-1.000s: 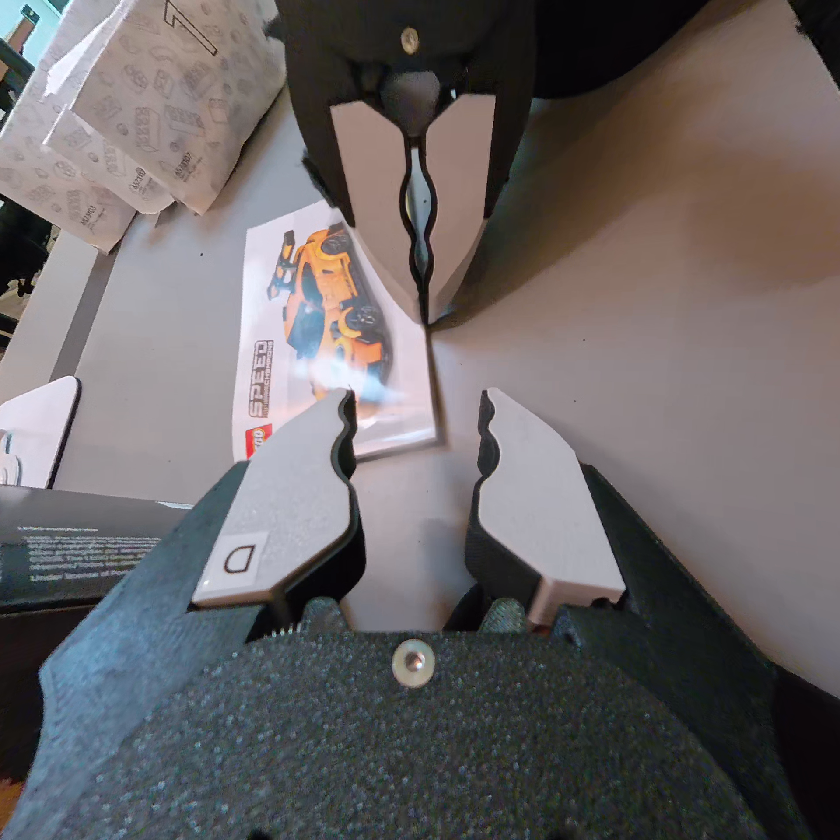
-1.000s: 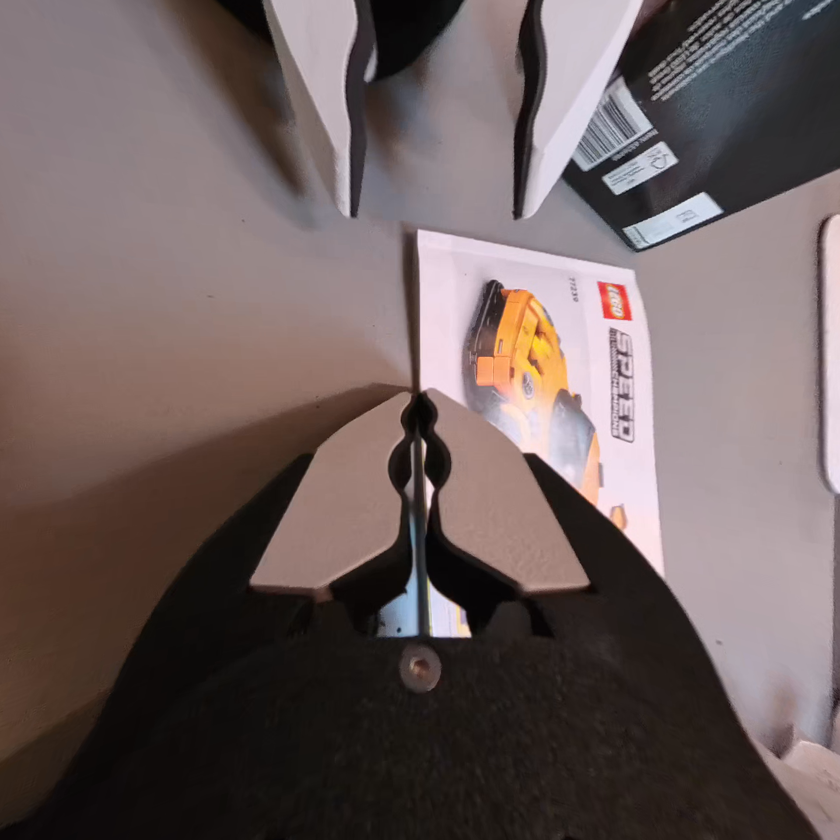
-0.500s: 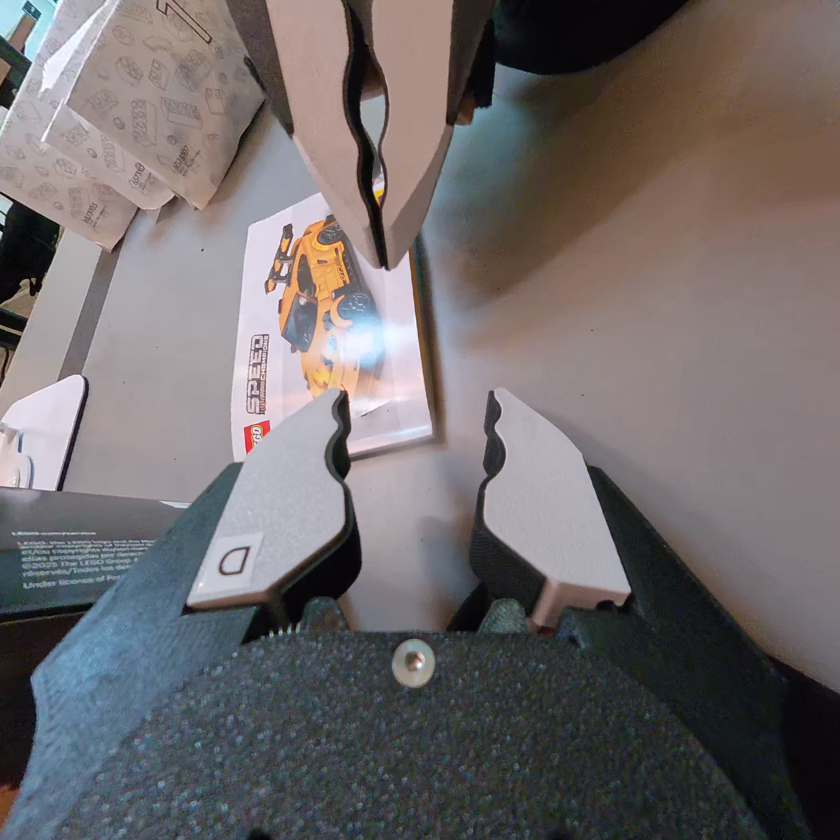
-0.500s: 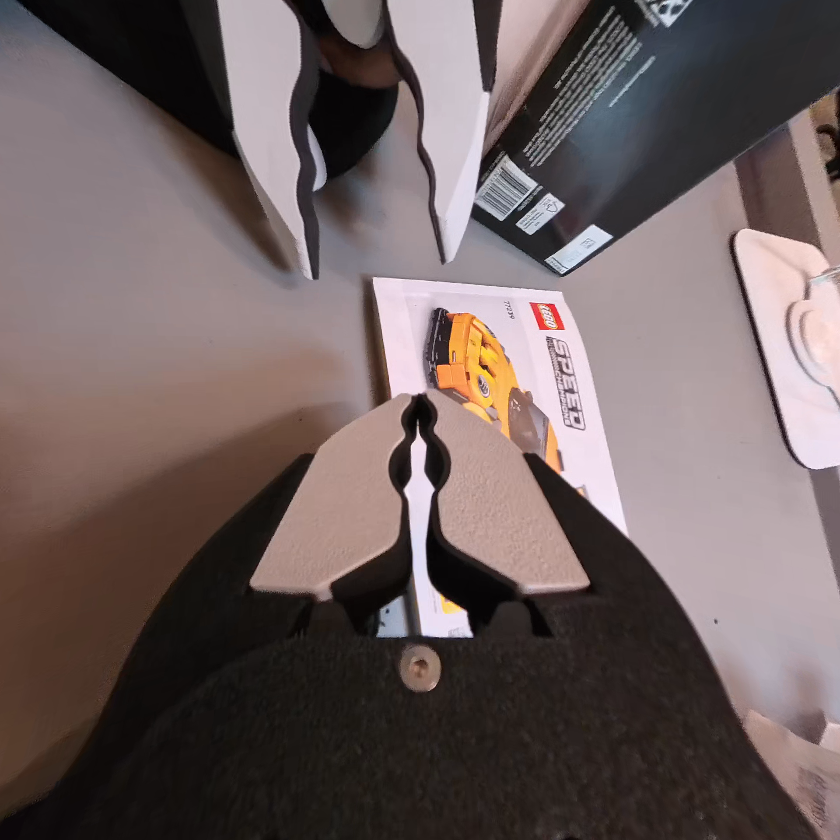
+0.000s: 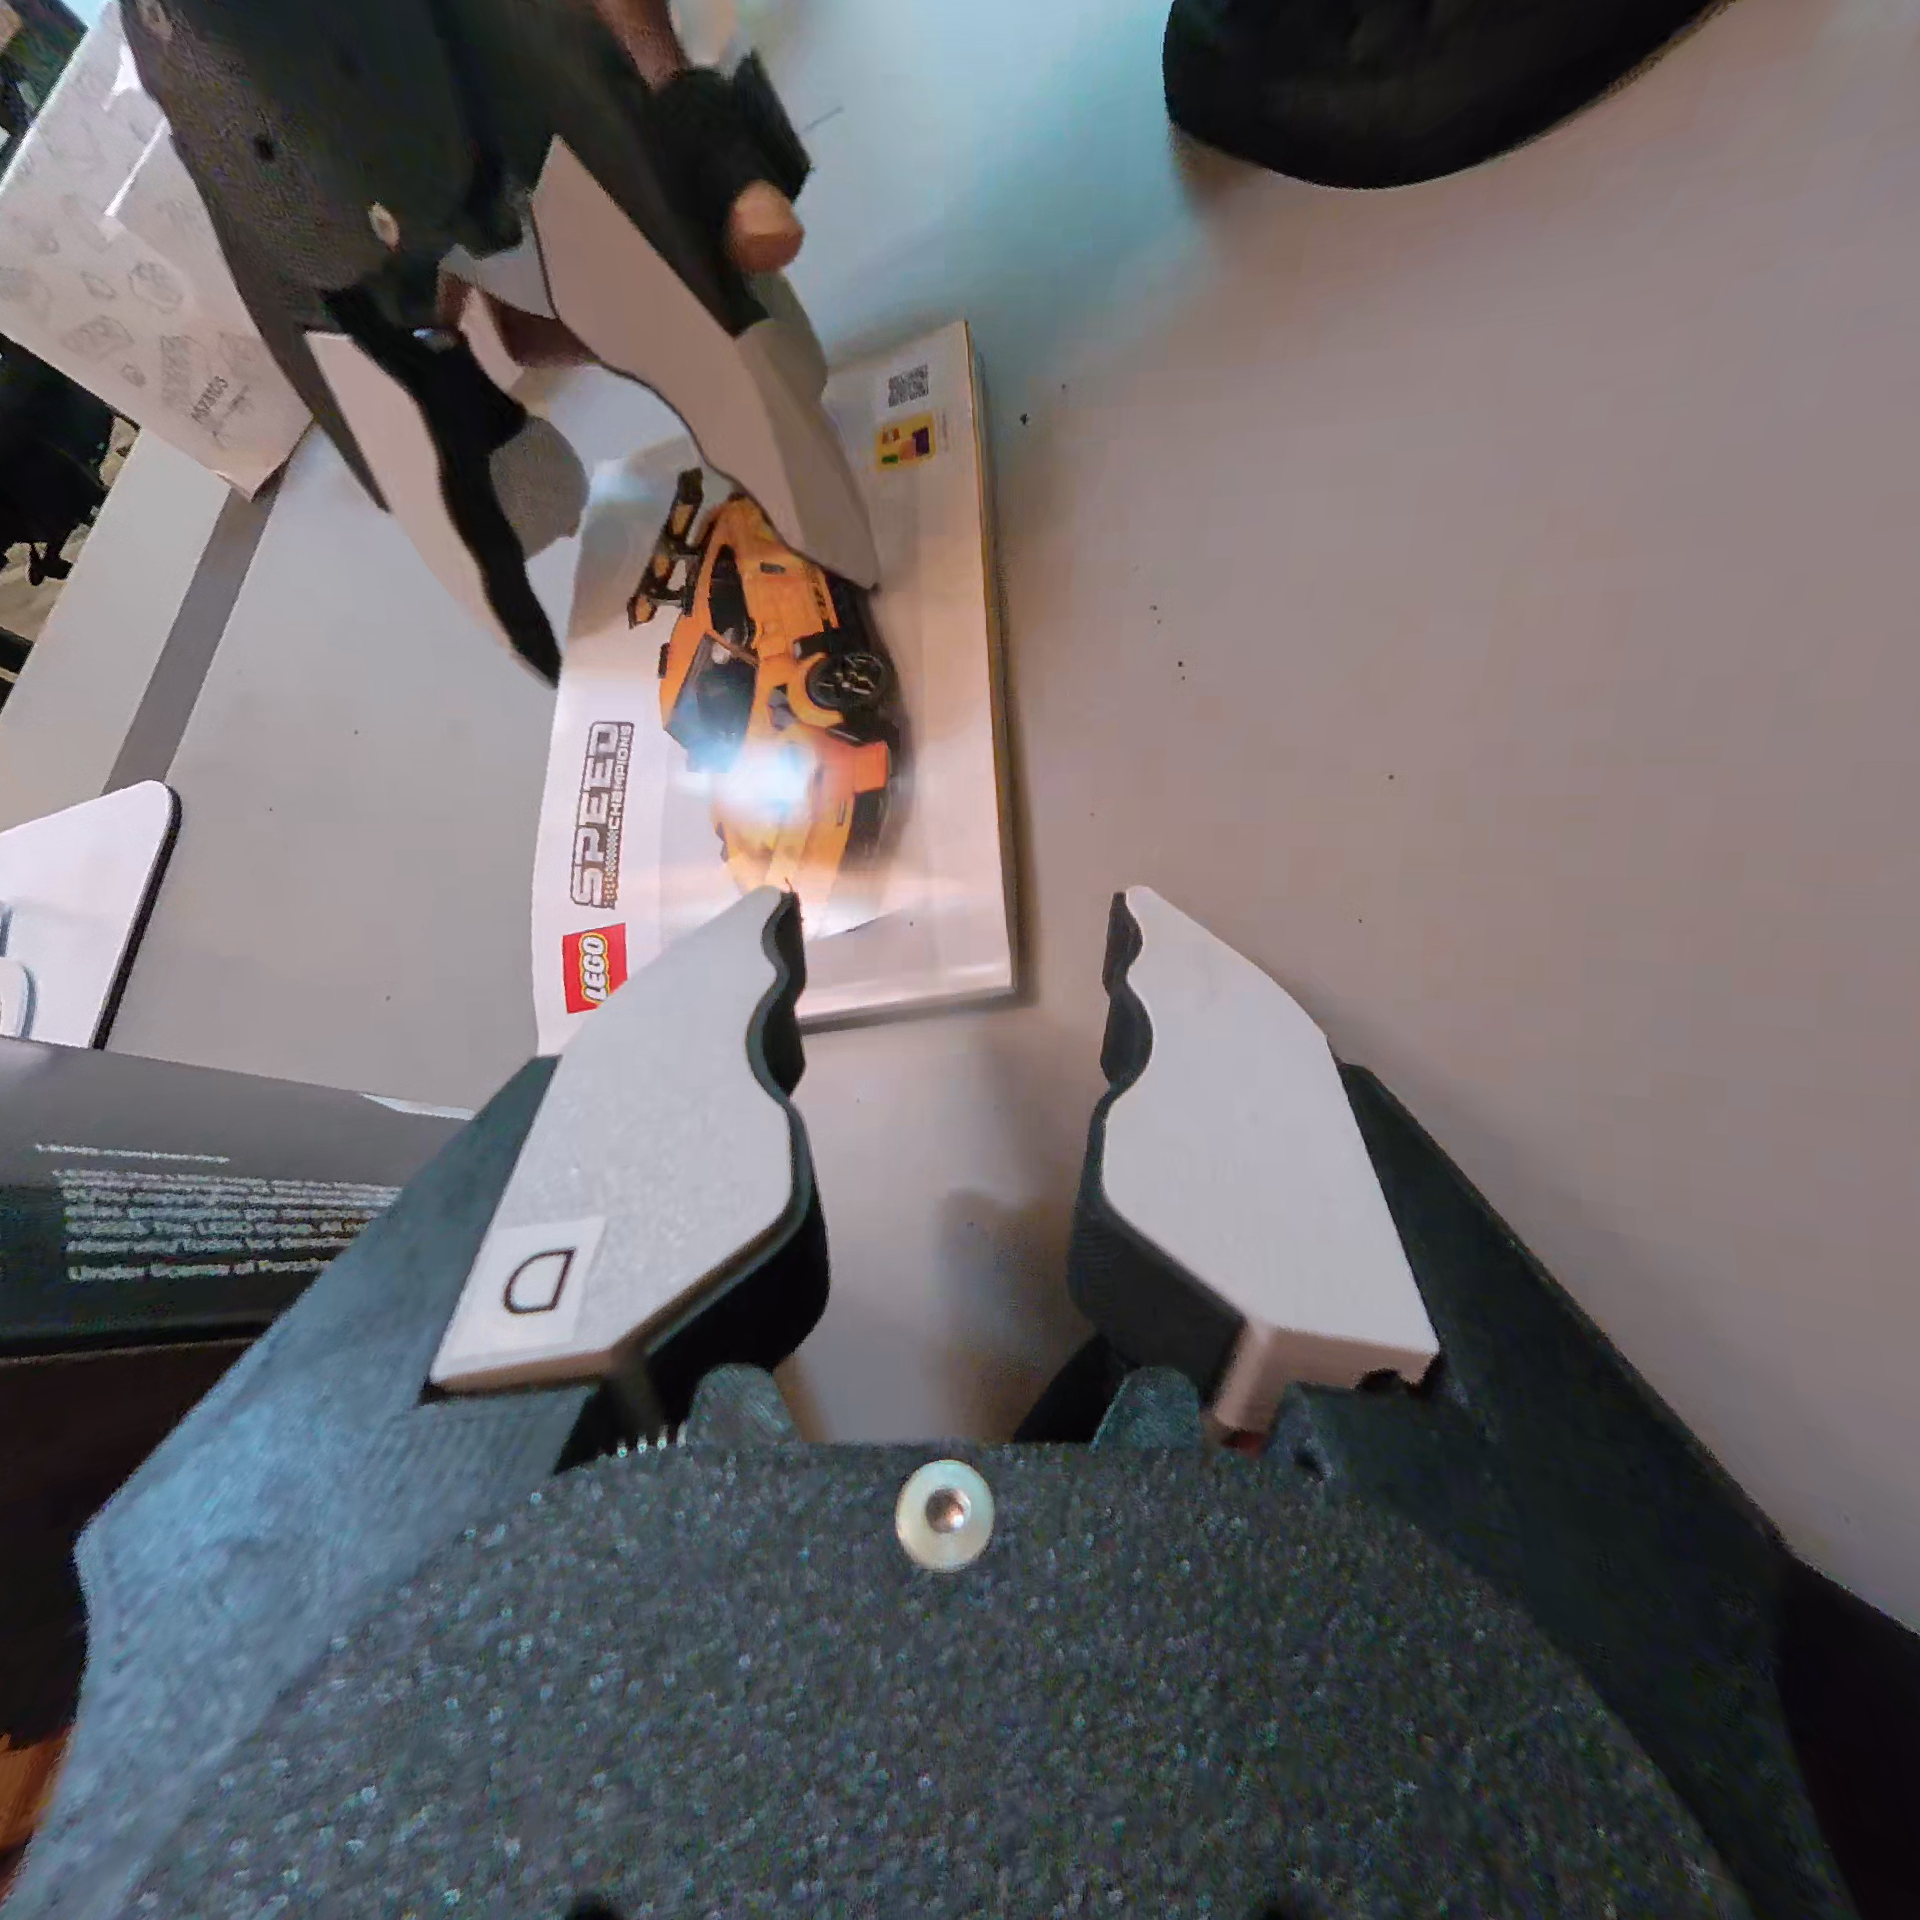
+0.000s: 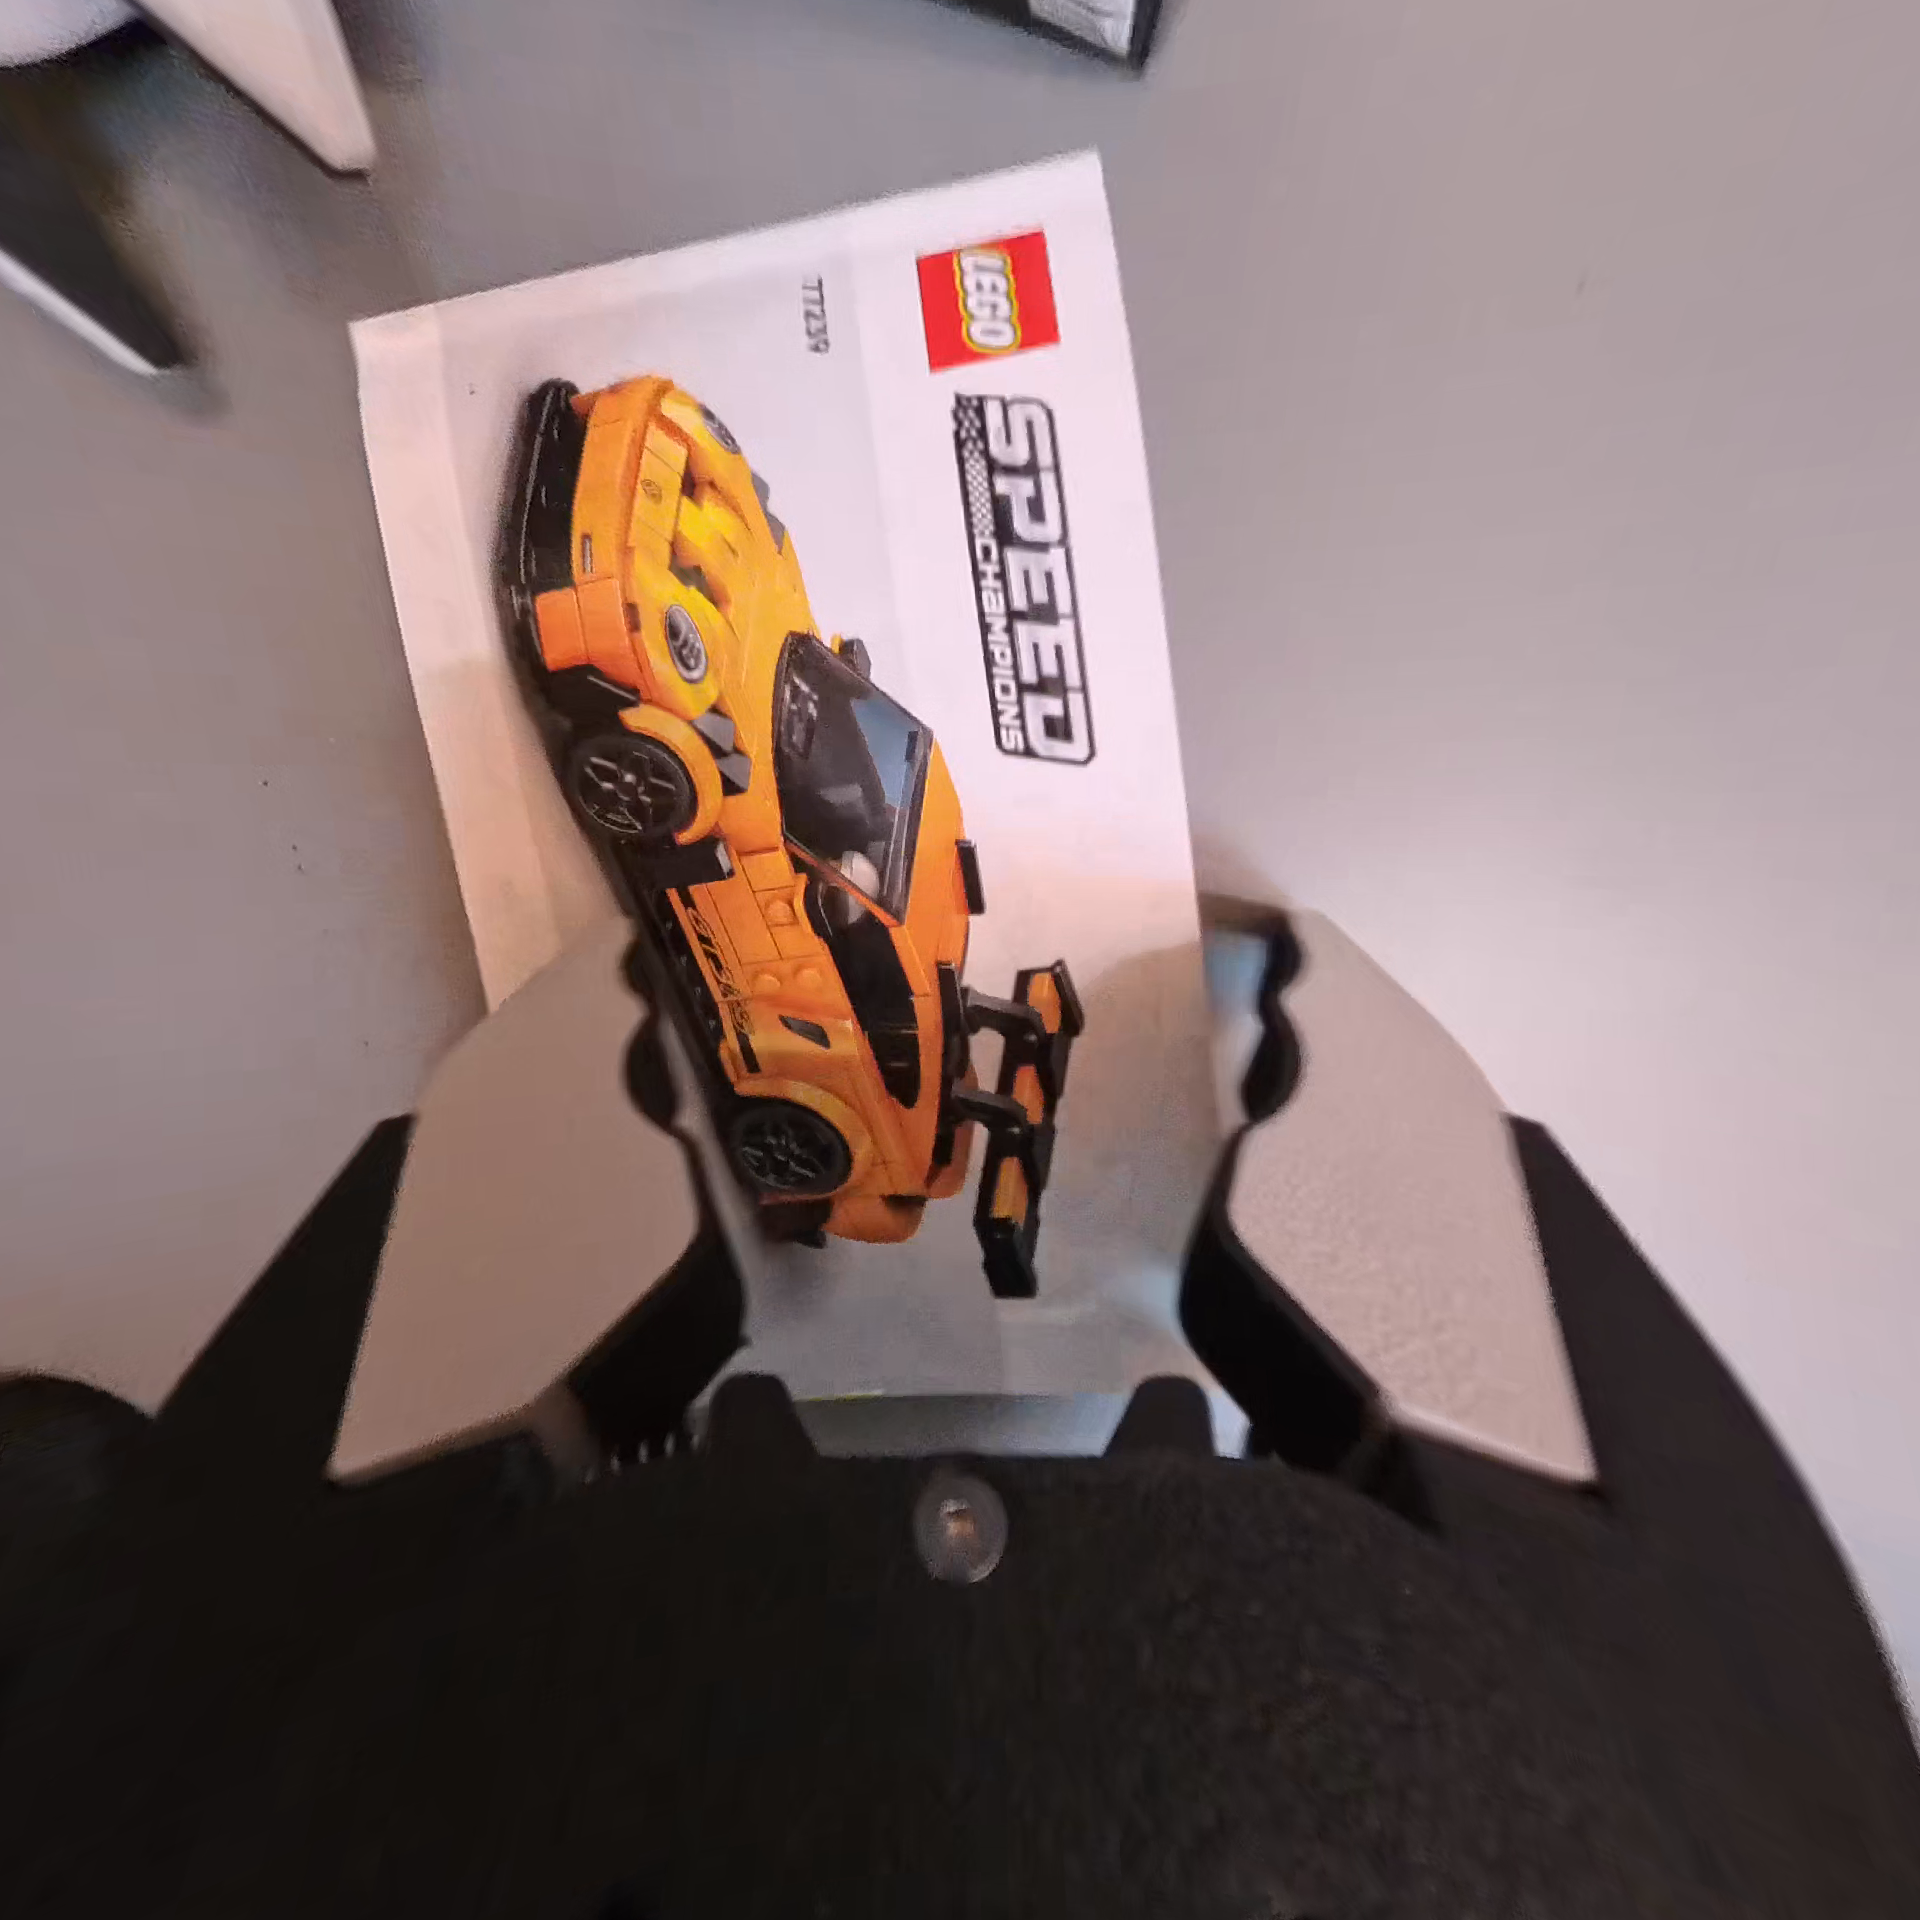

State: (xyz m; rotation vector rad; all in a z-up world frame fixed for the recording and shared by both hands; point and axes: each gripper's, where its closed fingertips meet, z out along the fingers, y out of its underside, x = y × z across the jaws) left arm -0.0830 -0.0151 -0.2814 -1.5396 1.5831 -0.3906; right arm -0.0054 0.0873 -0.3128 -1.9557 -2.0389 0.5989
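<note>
Right gripper (image 6: 956, 997) now spread over booklet (image 6: 790, 623); left gripper (image 5: 951, 935) spread; black box (image 5: 156, 1195) beside.

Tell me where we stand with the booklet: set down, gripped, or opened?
Done: the booklet lies flat on the table. In hand: nothing. The right gripper is open over the booklet, and the left gripper is open by its near corner. Left: the cover is closed, and the black box and paper bags sit apart from both grippers.
</note>
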